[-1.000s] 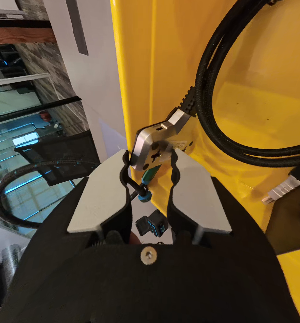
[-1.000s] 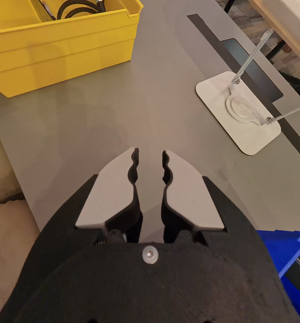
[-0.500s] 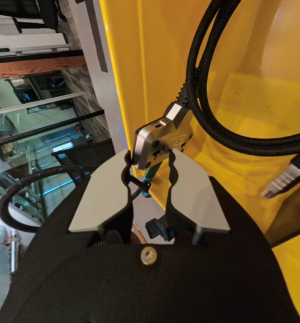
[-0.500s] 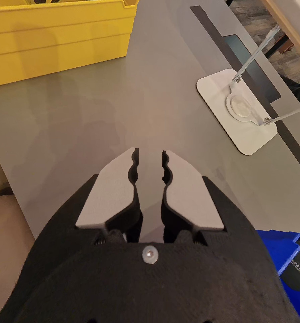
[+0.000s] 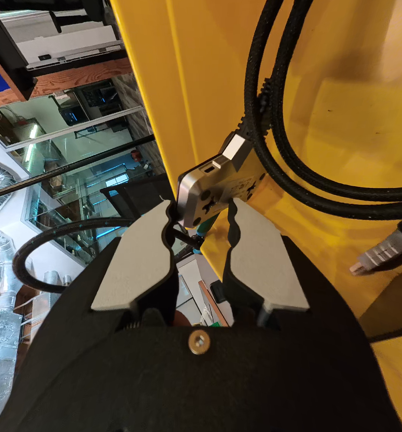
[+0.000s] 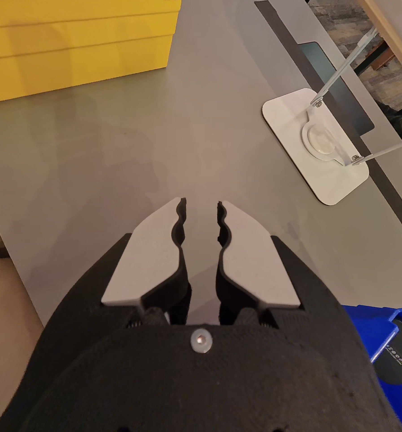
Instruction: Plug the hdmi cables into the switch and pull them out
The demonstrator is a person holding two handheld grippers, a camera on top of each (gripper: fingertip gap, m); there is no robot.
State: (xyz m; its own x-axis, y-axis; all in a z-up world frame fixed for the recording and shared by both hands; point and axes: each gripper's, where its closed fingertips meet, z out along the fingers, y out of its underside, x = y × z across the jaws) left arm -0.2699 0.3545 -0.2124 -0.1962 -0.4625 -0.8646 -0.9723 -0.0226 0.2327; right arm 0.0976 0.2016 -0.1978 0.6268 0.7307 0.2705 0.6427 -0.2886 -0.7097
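Note:
My left gripper (image 5: 200, 205) is shut on the silver HDMI switch (image 5: 209, 187), which sits tilted between its fingertips over the edge of the yellow bin (image 5: 218, 70). A silver plug (image 5: 237, 147) on a black braided cable (image 5: 312, 194) is in the switch's far end. A green-blue plug (image 5: 207, 224) shows under the switch, with a blue-flecked black cable (image 5: 43, 238) looping left. A loose silver HDMI plug (image 5: 382, 254) lies in the bin at right. My right gripper (image 6: 200, 203) is open and empty above the grey table (image 6: 125, 152).
In the right wrist view the yellow bin (image 6: 78, 46) stands at the table's far left. A white stand base (image 6: 312, 145) with thin metal rods is at the right. A blue container (image 6: 382, 350) is at the near right corner. There is about 40 cm between the tips of the two grippers.
My left gripper keeps its hold on the switch and has swung with it, so the bin wall sits further right in view. My right gripper drifted slightly, the bin sliding up in its view.

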